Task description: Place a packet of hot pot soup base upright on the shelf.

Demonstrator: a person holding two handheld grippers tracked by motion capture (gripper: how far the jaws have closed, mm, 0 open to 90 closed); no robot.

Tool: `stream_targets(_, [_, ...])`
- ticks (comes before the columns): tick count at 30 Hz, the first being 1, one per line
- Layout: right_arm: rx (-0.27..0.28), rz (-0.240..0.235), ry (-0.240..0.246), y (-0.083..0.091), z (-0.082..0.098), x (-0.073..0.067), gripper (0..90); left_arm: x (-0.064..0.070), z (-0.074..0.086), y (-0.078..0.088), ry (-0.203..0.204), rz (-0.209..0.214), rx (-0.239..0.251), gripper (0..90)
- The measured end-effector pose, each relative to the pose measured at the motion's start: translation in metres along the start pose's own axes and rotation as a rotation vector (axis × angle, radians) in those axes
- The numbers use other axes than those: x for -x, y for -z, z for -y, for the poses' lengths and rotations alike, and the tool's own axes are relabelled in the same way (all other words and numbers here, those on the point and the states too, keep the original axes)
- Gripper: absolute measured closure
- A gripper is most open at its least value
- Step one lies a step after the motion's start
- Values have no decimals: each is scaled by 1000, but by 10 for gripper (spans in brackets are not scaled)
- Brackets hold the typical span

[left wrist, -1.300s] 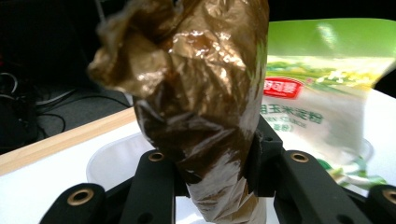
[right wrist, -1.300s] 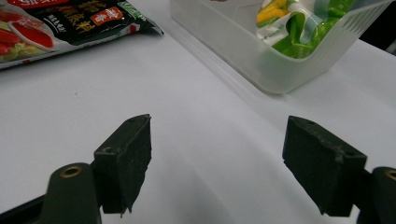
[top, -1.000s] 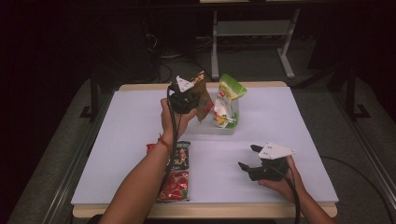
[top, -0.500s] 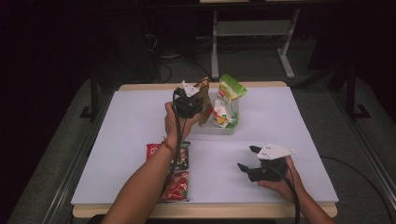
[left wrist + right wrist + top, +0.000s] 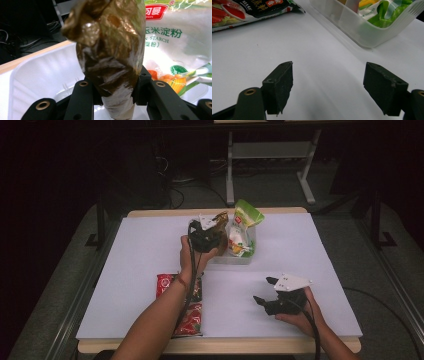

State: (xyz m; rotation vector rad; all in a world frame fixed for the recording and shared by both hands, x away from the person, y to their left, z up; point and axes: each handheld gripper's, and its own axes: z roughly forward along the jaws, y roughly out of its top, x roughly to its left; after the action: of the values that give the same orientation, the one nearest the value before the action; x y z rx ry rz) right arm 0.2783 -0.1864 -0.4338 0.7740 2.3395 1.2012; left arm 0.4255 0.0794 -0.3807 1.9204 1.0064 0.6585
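The left gripper [image 5: 209, 234] squeezes a crinkly brown foil bag [image 5: 110, 47] near its bottom end, over the clear plastic tub [image 5: 235, 260] at 12 o'clock. It looks light, soft and slippery. The right gripper [image 5: 329, 87] rests wide open, holding nothing.

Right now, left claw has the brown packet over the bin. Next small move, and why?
Probably lower a little further, then open: the left claw grips the brown packet above the white bin, beside the corn starch bag, not yet resting inside.
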Motion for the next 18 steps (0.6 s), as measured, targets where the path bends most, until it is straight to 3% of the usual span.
stream_targets(14, [-3,-5,5,-1,0,0,231,5,3,-2,-33,11,2,672])
stream_targets(18, [-3,-4,9,-1,-1,-1,230,5,3,-1,-25,23,2,666])
